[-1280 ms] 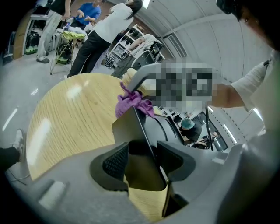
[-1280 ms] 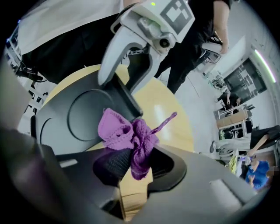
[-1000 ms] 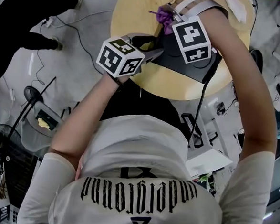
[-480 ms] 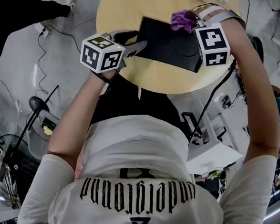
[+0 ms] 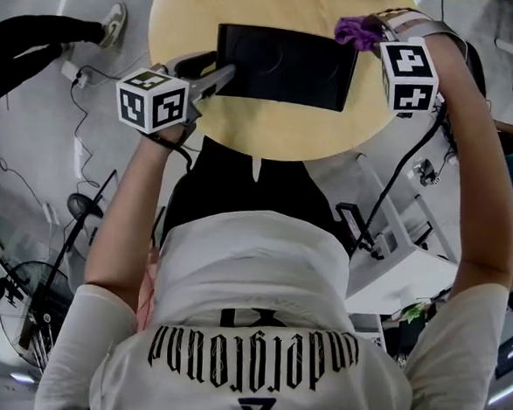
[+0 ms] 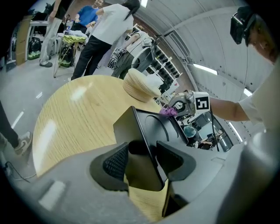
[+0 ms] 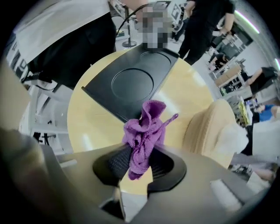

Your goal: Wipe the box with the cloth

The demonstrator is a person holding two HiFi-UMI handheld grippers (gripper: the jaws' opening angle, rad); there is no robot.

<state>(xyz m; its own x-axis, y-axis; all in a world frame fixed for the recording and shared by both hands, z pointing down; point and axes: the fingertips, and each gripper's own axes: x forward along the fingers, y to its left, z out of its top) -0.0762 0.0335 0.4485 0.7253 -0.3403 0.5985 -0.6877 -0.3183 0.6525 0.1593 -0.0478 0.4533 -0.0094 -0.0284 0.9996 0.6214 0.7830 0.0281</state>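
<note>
- Well, the flat black box (image 5: 284,66), ring-embossed, lies top centre on the counter (image 5: 270,135).
- Left gripper (image 5: 220,73) jaws clamp its left edge.
- Right gripper (image 5: 370,28) jaws pinch the crumpled purple cloth (image 5: 352,31) by its right corner.

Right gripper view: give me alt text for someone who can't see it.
The right gripper has its jaws pinched on a crumpled purple cloth that sticks up between them. Beyond it, a flat black box with a round recess in its top lies on a round wooden table.
</note>
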